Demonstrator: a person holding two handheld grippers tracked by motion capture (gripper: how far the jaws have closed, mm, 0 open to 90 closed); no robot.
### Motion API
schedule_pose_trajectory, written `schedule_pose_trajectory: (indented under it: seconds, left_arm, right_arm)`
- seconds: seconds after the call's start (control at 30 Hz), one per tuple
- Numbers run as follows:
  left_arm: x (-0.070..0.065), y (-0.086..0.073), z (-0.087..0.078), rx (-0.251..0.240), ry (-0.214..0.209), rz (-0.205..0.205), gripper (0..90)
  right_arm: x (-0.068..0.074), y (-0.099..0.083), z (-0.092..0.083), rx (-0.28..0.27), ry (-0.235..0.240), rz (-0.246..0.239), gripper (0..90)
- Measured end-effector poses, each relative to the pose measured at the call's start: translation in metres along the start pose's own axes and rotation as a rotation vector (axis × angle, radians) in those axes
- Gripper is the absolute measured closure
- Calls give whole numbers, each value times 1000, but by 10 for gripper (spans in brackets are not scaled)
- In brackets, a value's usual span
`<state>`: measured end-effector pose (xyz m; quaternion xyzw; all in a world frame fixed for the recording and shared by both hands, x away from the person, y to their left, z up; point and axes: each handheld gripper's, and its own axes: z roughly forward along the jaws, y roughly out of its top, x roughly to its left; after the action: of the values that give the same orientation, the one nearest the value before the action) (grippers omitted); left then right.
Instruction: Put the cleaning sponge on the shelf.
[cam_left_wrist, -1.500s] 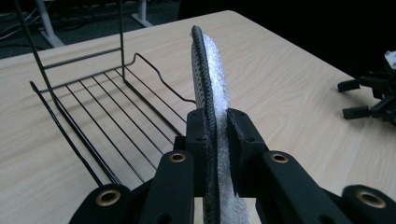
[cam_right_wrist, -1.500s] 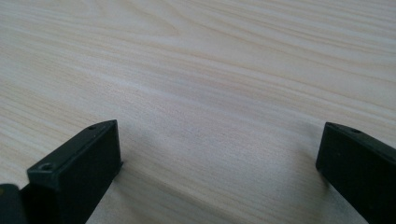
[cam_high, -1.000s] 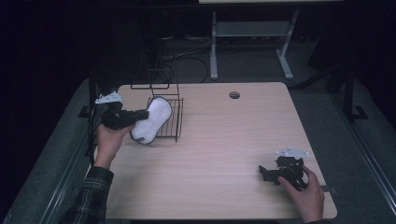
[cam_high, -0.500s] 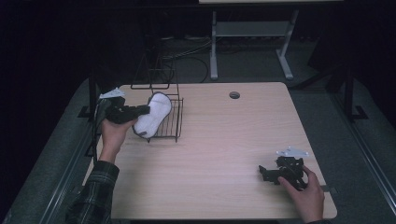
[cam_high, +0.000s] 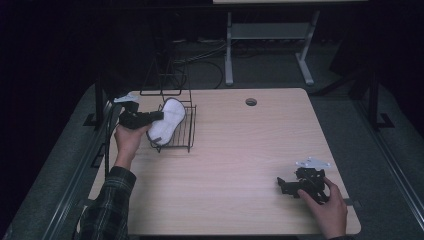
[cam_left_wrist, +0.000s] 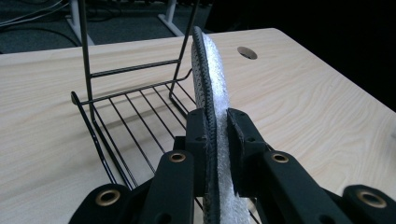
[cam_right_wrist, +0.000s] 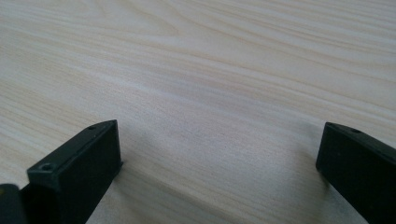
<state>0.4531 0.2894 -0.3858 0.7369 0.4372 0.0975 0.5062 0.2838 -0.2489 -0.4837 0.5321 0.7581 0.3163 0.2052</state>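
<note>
A flat white insole (cam_high: 169, 119) with a dark rim stands on edge in a black wire basket (cam_high: 184, 134) at the table's far left. My left gripper (cam_high: 152, 118) is shut on its near end. In the left gripper view the jaws pinch the insole (cam_left_wrist: 209, 70) edge-on, with the gripper (cam_left_wrist: 216, 126) just above the wire basket (cam_left_wrist: 126, 107). A hand holds my right gripper (cam_high: 282, 185) low over the table's near right corner. It stands open (cam_right_wrist: 219, 144) over bare wood, with nothing between its fingers.
The light wooden table (cam_high: 240, 150) has a round cable hole (cam_high: 251, 102) near its far edge. Beyond the table stands a grey desk frame (cam_high: 265, 31) with cables on the dark floor. The basket's tall wire back (cam_high: 165, 75) rises at the far left.
My left gripper has carried the insole a little farther away and up over the basket. The right gripper has stayed where it was.
</note>
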Motion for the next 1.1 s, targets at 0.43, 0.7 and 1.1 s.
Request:
schedule_pose_trajectory:
  seconds: [0.43,0.7,1.1]
  left_arm:
    - [8,-5,11,16,40,-11,776]
    - [13,-7,15,24,67,-19,758]
    - [18,-10,20,45,116,-17,714]
  right_arm:
    - [0,0,0,0,0,1,0]
    - [0,0,0,1,0,1,0]
    - [0,0,0,0,0,0,0]
